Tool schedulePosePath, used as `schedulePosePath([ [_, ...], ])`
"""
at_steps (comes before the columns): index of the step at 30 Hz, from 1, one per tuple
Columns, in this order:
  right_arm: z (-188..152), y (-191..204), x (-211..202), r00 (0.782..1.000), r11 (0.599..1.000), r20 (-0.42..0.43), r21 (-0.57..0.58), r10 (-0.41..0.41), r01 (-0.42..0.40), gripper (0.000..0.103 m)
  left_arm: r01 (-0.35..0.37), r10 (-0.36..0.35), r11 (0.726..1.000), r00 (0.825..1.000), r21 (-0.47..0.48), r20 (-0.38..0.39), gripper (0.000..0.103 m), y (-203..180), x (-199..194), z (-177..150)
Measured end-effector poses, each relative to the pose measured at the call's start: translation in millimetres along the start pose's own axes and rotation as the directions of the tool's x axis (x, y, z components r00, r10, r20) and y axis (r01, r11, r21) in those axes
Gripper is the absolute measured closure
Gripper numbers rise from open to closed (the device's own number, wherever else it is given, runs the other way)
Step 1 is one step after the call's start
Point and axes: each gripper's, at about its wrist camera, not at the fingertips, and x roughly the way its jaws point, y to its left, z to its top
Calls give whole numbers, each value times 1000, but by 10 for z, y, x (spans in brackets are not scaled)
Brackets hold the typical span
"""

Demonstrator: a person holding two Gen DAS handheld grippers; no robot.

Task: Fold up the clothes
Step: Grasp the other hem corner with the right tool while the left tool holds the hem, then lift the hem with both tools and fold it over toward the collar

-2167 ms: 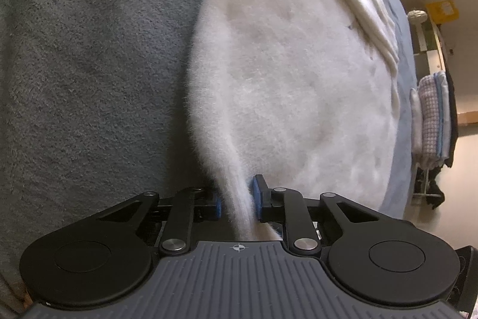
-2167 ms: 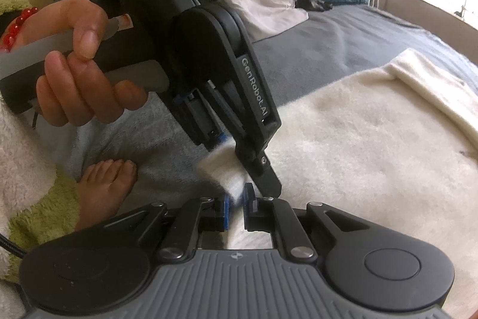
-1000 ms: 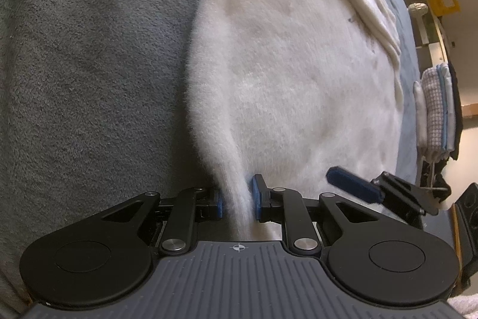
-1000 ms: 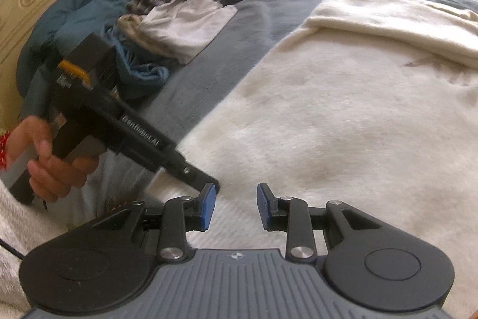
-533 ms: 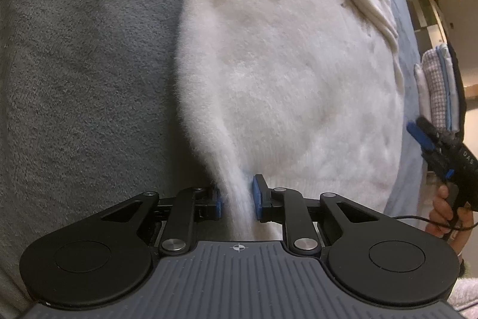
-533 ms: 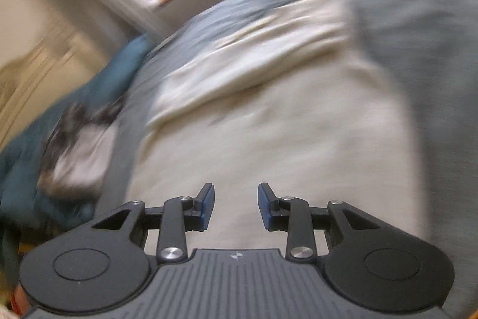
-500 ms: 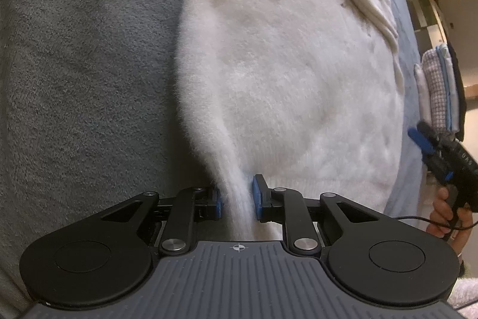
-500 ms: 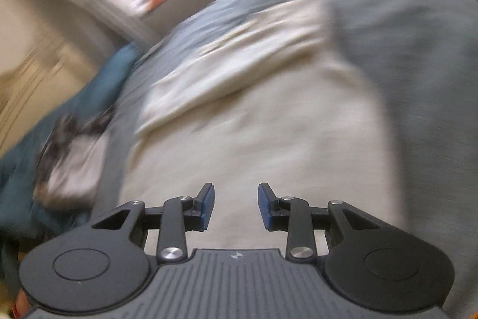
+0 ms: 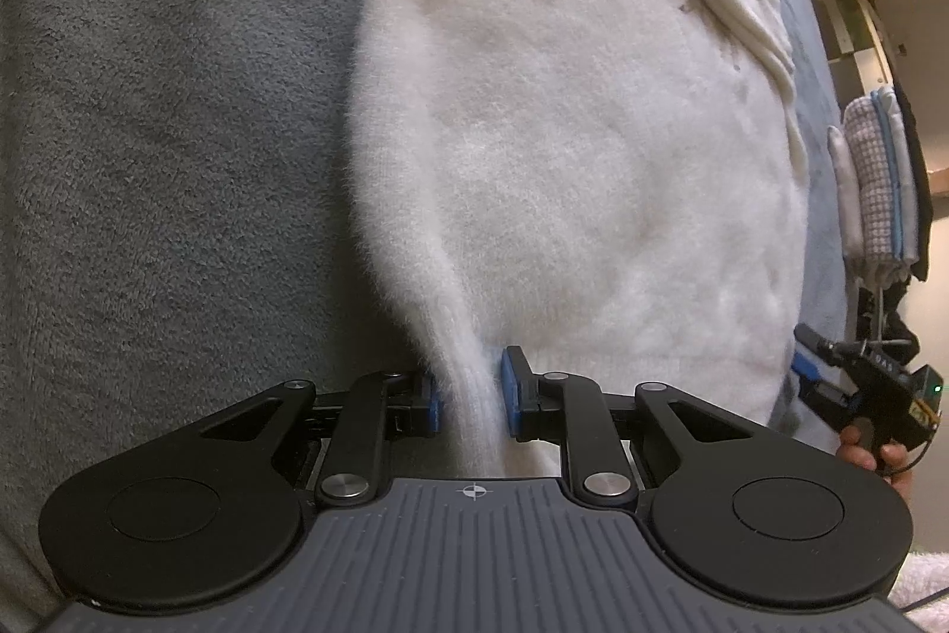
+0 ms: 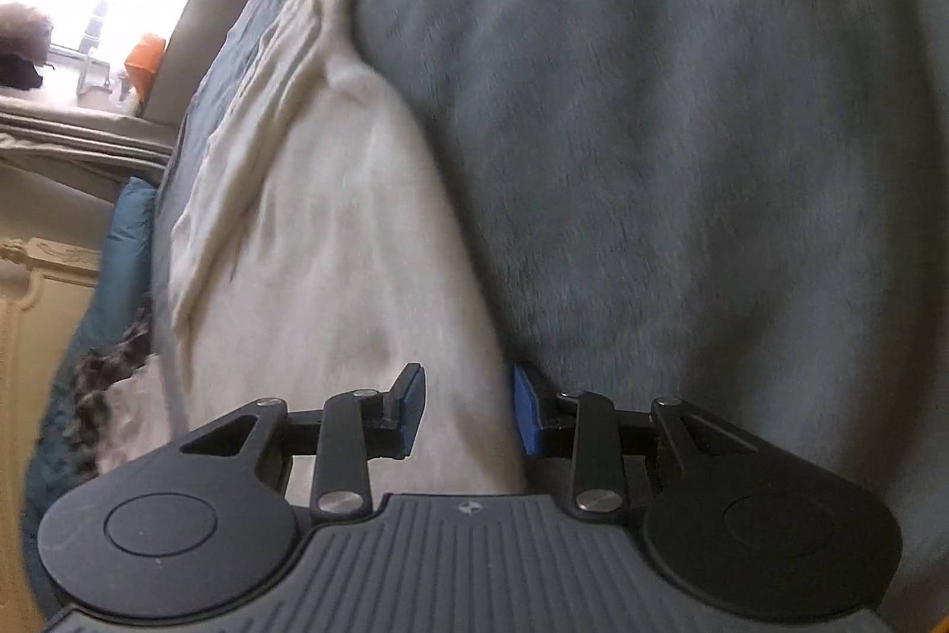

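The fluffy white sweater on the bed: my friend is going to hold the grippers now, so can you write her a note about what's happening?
Left gripper: shut on a pinched corner of the white sweater.
Right gripper: open, straddling the sweater's opposite edge, gripping nothing yet.
The sweater lies spread on the grey blanket.
Done: one corner held.
Left: shut the right gripper on that edge, then make the fold.

A grey blanket (image 9: pixel 166 146) covers the bed; folded towels (image 9: pixel 872 182) hang at right; an orange object (image 10: pixel 145 57) sits by the window.
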Motion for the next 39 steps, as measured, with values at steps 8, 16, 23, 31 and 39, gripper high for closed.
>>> schedulePosePath([
  [8,-213,-77,72,991,999,-127,8,34,-33,69,2,-2,1000,1000,1,-4,85,12,35,32],
  [16,-373,122,140,987,994,-163,-106,-8,-9,94,2,-3,1000,1000,22,31,95,0,-54,25],
  [23,-263,479,-19,993,977,-74,-185,94,-106,95,59,-68,996,987,62,147,96,-135,-236,43],
  [31,97,983,-47,985,940,18,-303,170,-156,95,92,-129,986,948,140,290,96,-359,-467,290],
  [39,530,1430,-38,962,895,106,-404,252,-190,95,72,-143,980,900,184,411,96,-468,-717,700],
])
